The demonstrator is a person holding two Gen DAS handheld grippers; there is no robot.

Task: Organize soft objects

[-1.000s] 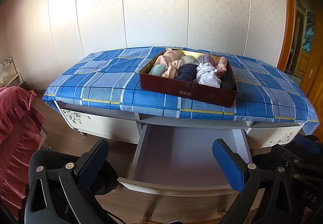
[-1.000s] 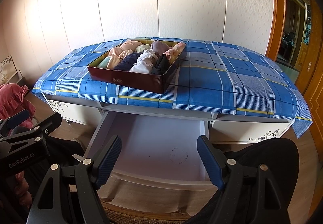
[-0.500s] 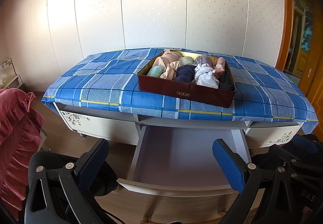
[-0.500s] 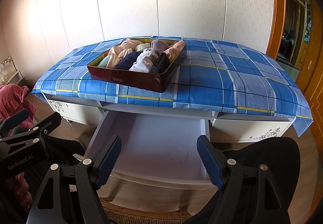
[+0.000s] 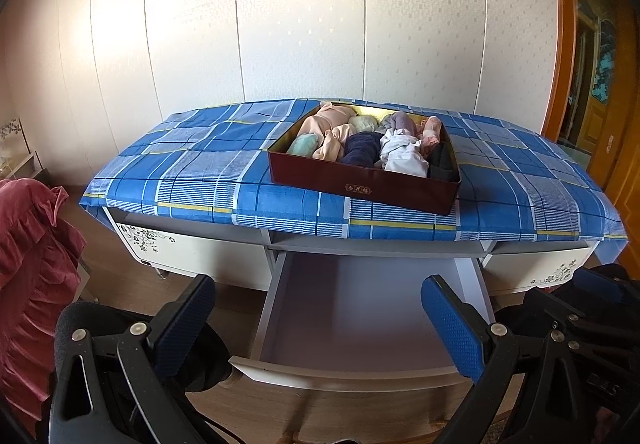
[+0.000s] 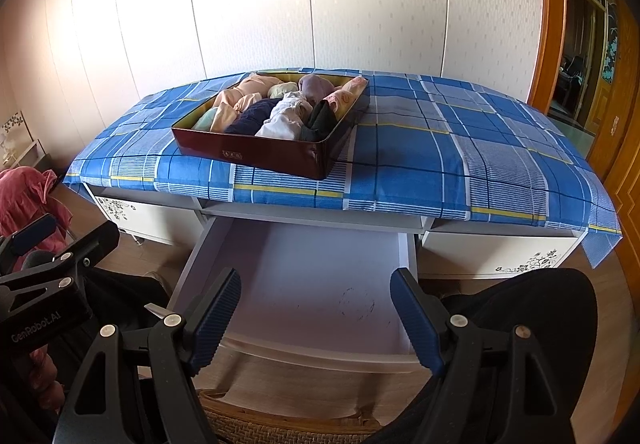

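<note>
Well ahead of both spread, empty jaws, the dark red rectangular tin (image 5: 362, 185) of rolled soft clothes (image 5: 370, 143) sits on the blue-plaid-covered bench (image 6: 440, 159), farther off than a second ago, above the open white drawer (image 6: 304, 280), suggesting the person stepped back.

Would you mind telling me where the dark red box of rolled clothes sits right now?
In both wrist views the dark red box rests on the blue plaid cloth, near the desk's front edge, directly above the open drawer.

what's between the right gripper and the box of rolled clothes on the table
The pulled-out drawer, nothing in it, then the table's front edge under the blue plaid cloth. The right wrist view shows the right gripper open, before the box.
</note>
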